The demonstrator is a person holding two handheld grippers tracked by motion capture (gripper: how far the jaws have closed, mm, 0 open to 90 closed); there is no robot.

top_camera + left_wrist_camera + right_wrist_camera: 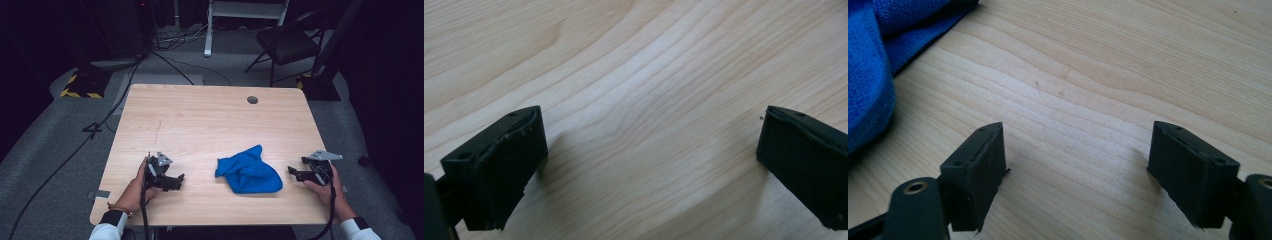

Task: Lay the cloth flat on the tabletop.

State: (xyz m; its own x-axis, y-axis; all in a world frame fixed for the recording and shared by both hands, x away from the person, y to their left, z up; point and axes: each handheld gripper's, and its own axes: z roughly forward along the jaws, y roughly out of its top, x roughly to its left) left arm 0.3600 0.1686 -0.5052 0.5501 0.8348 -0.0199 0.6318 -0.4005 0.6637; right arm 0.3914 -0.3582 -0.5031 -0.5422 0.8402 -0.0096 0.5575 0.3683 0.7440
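A crumpled blue cloth [248, 172] lies on the wooden table [210, 120], near its front edge and right of centre. My left gripper [176, 181] rests low over the table to the cloth's left, pointing toward it. In the left gripper view its jaws [651, 150] stand wide apart over bare wood. To the cloth's right, my right gripper [294, 173] points left at it from a short gap. It is open [1078, 150], with nothing between the jaws. The cloth [870, 70] shows at the upper left of the right gripper view.
A round cable hole [252, 100] sits near the table's far edge. Beyond the table stand a black chair [287, 42] and a white frame leg [208, 30]. Cables run over the grey floor [75, 145] at the left.
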